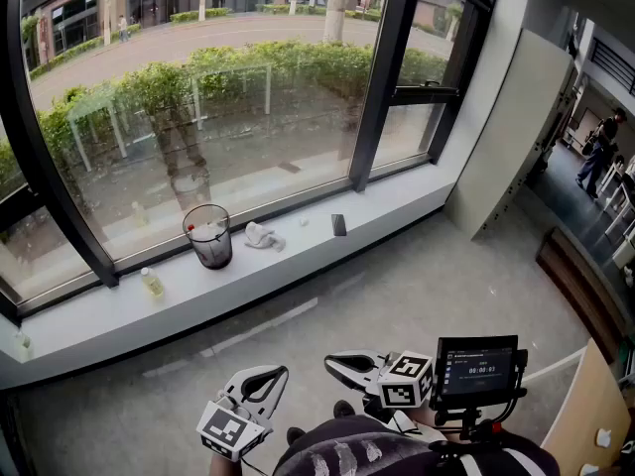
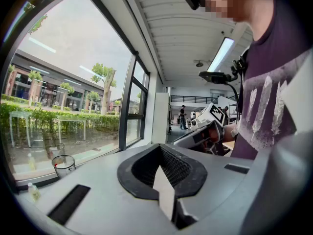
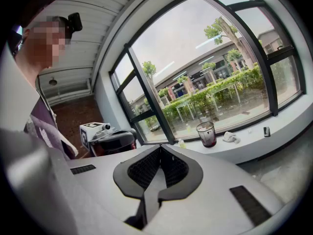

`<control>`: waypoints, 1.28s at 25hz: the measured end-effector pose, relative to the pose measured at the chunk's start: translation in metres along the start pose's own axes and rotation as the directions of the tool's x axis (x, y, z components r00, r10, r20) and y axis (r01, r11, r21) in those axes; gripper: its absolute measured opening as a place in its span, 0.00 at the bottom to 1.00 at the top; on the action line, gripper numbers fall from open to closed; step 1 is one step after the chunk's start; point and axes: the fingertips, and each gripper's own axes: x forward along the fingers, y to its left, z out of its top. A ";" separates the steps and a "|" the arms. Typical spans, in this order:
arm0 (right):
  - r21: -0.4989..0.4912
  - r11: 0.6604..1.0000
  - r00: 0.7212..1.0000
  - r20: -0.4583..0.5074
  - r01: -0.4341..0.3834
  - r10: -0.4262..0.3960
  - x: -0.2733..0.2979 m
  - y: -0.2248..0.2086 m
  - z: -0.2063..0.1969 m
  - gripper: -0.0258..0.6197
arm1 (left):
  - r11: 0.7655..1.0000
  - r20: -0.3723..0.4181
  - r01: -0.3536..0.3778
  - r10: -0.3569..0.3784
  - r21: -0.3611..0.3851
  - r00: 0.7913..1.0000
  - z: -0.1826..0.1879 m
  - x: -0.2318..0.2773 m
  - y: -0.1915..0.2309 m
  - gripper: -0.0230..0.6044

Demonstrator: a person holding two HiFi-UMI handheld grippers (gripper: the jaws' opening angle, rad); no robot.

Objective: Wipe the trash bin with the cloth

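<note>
Smoky, see-through plastic forms the trash bin [image 1: 208, 238], which stands upright on the window sill [image 1: 298, 266], far ahead of your left gripper [image 1: 281, 373] and a little to its left. Something pale with a touch of red sits high inside it, near the rim, but what it is cannot be told. The cloth [image 1: 262, 236], white and crumpled, lies on the sill just beside the bin, on the side toward your right gripper [image 1: 333, 363], and is not touching it as far as you can see. A small bottle [image 1: 152, 283] of yellowish liquid stands on the sill farther left of the bin. A dark flat thing [image 1: 338, 225] rests on the sill ahead of your right gripper. Both of your grippers have their jaws pressed fully together with nothing between them. They hang low by your body over the grey floor [image 1: 397, 296], well apart from the sill and everything on it, tips pointing toward each other. Behind the sill a tall window [image 1: 198, 87] in dark frames looks out on a hedge [image 1: 248, 62]. Right of your right gripper a small screen [image 1: 478, 365] is mounted, and beyond a white pillar [image 1: 506, 117] a person [image 1: 603, 152] stands far off.
</note>
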 end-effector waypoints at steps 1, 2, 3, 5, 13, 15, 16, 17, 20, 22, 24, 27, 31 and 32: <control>0.031 1.000 1.000 0.003 0.006 -0.006 0.001 0.006 0.001 0.04 | 1.000 -0.001 -0.003 0.003 -0.012 1.000 0.002 -0.007 -0.002 0.03; 0.055 0.998 1.000 0.004 0.012 -0.012 0.002 0.012 0.001 0.04 | 1.000 -0.002 -0.003 0.003 -0.024 1.000 0.003 -0.013 -0.004 0.03; 0.068 0.998 1.000 0.001 0.018 -0.018 0.002 0.016 -0.001 0.04 | 0.999 -0.004 -0.002 0.002 -0.036 1.000 0.002 -0.018 -0.006 0.03; 0.053 0.998 1.000 -0.020 0.019 -0.018 0.011 0.018 -0.006 0.04 | 0.998 -0.011 -0.014 0.013 -0.057 1.000 -0.006 -0.023 -0.001 0.03; 0.034 0.986 0.984 -0.060 -0.165 0.167 0.086 -0.021 -0.001 0.04 | 0.975 -0.049 -0.206 0.203 -0.084 0.978 -0.018 -0.009 0.063 0.03; 0.045 0.978 0.977 -0.054 -0.204 0.206 0.092 -0.035 0.009 0.04 | 0.972 -0.080 -0.224 0.218 -0.076 0.973 -0.016 0.009 0.071 0.03; 0.050 0.975 0.974 -0.048 -0.217 0.219 0.093 -0.046 0.015 0.04 | 0.972 -0.097 -0.226 0.219 -0.068 0.971 -0.015 0.023 0.076 0.03; 0.056 0.972 0.973 -0.041 -0.226 0.229 0.094 -0.058 0.022 0.04 | 0.973 -0.110 -0.224 0.218 -0.053 0.970 -0.012 0.036 0.080 0.03; 0.080 0.968 0.970 -0.026 -0.239 0.241 0.096 -0.093 0.038 0.04 | 0.973 -0.138 -0.230 0.229 0.007 0.964 0.001 0.072 0.098 0.03; 0.087 0.965 0.968 -0.028 -0.246 0.249 0.098 -0.115 0.046 0.04 | 0.971 -0.146 -0.238 0.240 0.030 0.960 0.008 0.094 0.109 0.03; 0.088 0.963 0.966 -0.030 -0.254 0.257 0.098 -0.136 0.054 0.04 | 0.971 -0.157 -0.238 0.240 0.032 0.958 0.011 0.115 0.116 0.03; 0.097 0.961 0.965 -0.021 -0.259 0.262 0.096 -0.164 0.066 0.04 | 0.972 -0.207 -0.230 0.236 0.052 0.950 0.005 0.139 0.123 0.03; 0.130 0.961 0.969 0.000 -0.243 0.245 0.100 -0.189 0.074 0.04 | 0.979 -0.271 -0.184 0.202 0.091 0.941 0.000 0.156 0.138 0.03; 0.131 0.961 0.970 -0.003 -0.242 0.244 0.102 -0.193 0.075 0.04 | 0.979 -0.272 -0.179 0.199 0.097 0.942 0.001 0.160 0.145 0.03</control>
